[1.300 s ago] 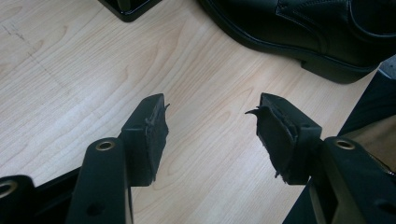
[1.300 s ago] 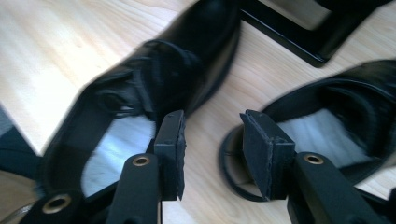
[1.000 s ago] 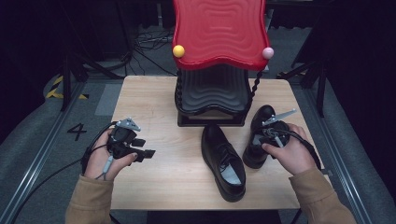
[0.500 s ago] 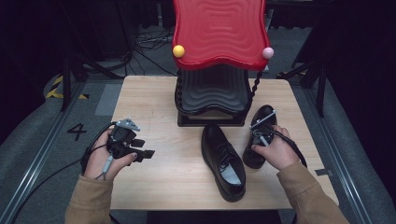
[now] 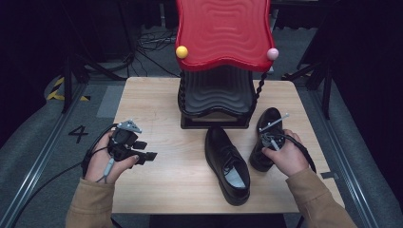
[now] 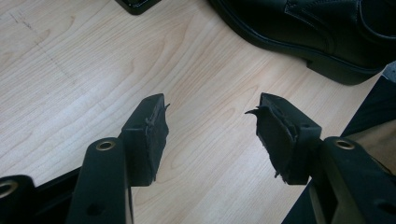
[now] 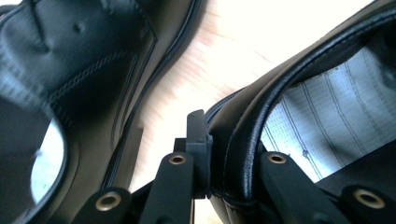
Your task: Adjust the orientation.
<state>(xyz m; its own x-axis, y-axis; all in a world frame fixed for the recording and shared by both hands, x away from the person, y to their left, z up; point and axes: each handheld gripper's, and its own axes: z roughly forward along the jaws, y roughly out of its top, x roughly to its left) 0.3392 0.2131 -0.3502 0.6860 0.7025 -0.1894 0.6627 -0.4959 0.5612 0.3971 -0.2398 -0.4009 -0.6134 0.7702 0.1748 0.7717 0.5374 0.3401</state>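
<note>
**Black leather heel pinched at the table's right edge**

Black leather was what your right gripper [image 5: 267,137] had hold of: its jaws were clamped on the heel collar of the right shoe [image 5: 266,130], one jaw outside the rim and one inside against the pale lining [image 7: 327,116]. That shoe lay near the right edge of the wooden table [image 5: 157,109], toe pointing away from you, just in front of the red-and-black shoe rack [image 5: 218,66]. The other shoe [image 5: 227,164] sat just beside it toward the table's middle, apart from it.

The bite took in only the thin collar. In my judgement, a lift from there could have let the toe swing down and the leather slide out of the pads, or dragged the shoe against its neighbour. A tilted carry could also have knocked the rack's lower shelf.

Your right hand [image 5: 285,154] wrapped the handle from behind, forearm coming in from the lower right. Your left gripper [image 5: 145,152] rested low over bare wood at the left, jaws spread apart and holding nothing, pointed toward the middle shoe.
</note>
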